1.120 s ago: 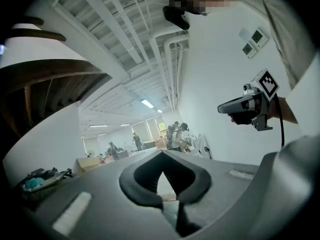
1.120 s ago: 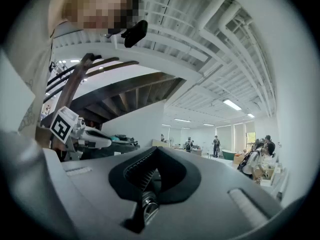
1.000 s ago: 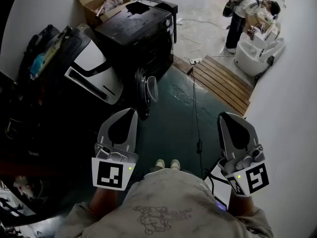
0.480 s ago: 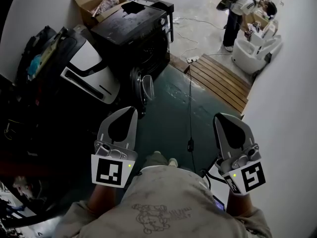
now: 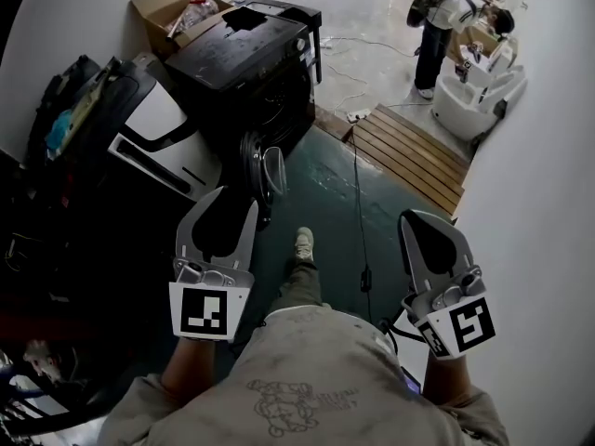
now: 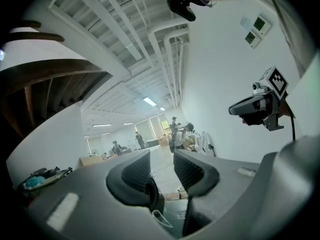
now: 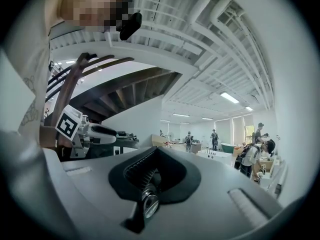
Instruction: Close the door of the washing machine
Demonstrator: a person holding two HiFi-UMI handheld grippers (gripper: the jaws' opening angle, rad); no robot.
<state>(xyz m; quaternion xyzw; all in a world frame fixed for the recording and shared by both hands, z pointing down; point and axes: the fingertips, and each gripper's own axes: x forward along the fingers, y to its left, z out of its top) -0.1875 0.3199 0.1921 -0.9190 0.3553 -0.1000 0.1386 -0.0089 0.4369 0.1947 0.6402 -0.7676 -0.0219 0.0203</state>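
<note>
The black washing machine [image 5: 246, 63] stands at the upper middle of the head view. Its round door [image 5: 271, 175] hangs open at the front, glass bowl facing out over the green floor. My left gripper [image 5: 236, 203] is held open just below the door, apart from it and holding nothing. Between its jaws in the left gripper view [image 6: 161, 159] I see the door [image 6: 159, 217] low down. My right gripper [image 5: 424, 217] is out to the right, far from the machine. In the right gripper view [image 7: 155, 156] its jaws are shut and empty.
A black-and-white appliance [image 5: 158, 133] leans left of the machine, with a cardboard box [image 5: 172, 3] behind. A cable [image 5: 358, 203] runs down the floor beside a wooden pallet [image 5: 409, 151]. A person [image 5: 437, 26] bends over white tubs [image 5: 479, 96] at the far right. My shoe [image 5: 303, 242] is forward.
I have stepped forward, so the machine and its open door sit nearer to my left gripper. One foot has moved ahead. Both grippers keep the same pose and state.
</note>
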